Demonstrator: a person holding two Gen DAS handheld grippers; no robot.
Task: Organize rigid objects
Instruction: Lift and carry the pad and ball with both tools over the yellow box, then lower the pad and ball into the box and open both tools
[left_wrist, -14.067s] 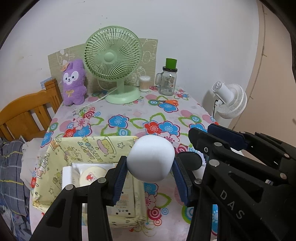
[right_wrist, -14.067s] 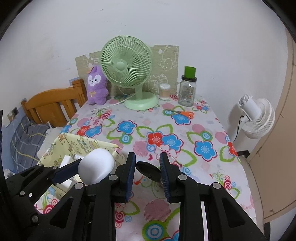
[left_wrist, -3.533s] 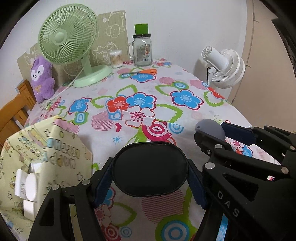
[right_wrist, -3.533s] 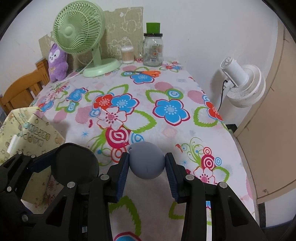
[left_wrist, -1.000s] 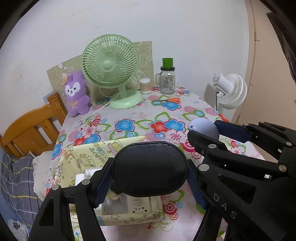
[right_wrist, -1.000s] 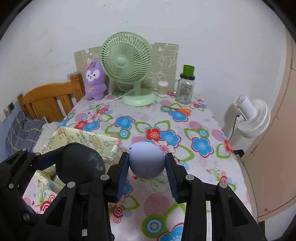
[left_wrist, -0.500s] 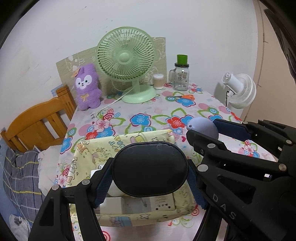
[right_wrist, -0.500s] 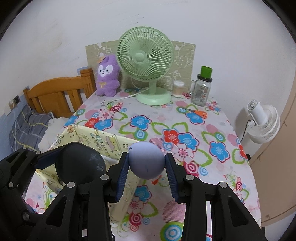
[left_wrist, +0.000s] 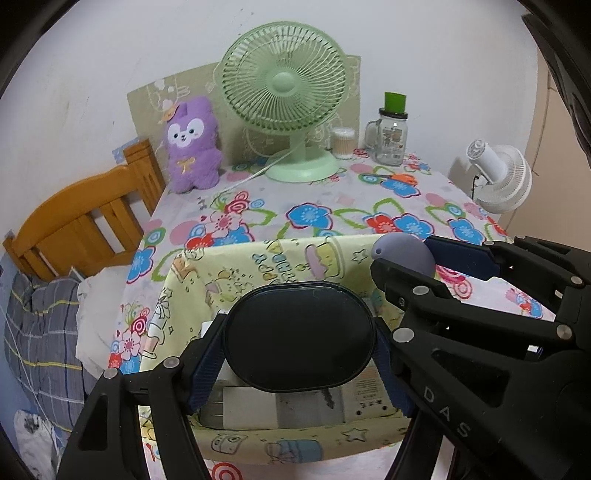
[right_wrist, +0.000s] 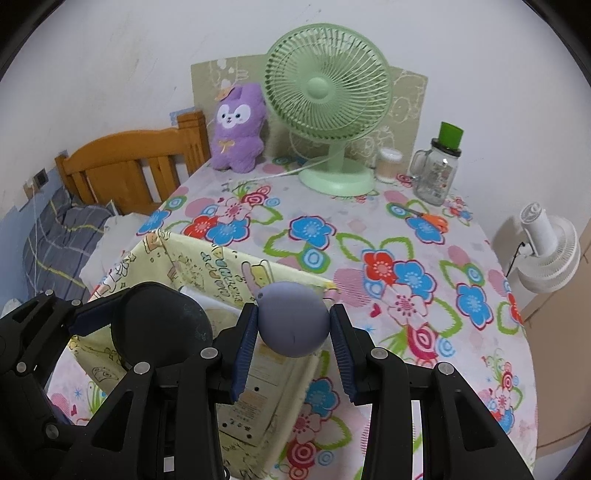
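Two items carried over the yellow fabric bin, ready to drop in.

The left tool (left_wrist: 299, 341) clamps a flat black oval case (left_wrist: 298, 336) by its ends, directly above the bin (left_wrist: 258, 266); the right tool (right_wrist: 293, 326), jaws narrow, pinches a grey-lavender ball (right_wrist: 293, 323) over the bin's right rim, so both can be released inside beside the white boxes (left_wrist: 280, 408).

The bench (right_wrist: 369, 236), under a flowered cloth, carries a yellow fabric bin (right_wrist: 207, 266) directly beneath both tongs. Far beyond them stand a green fan (right_wrist: 328, 96), a purple plush (right_wrist: 238, 129), a cotton-swab jar (right_wrist: 388, 164), a glass mug (right_wrist: 437, 173) and orange scissors (right_wrist: 430, 219).
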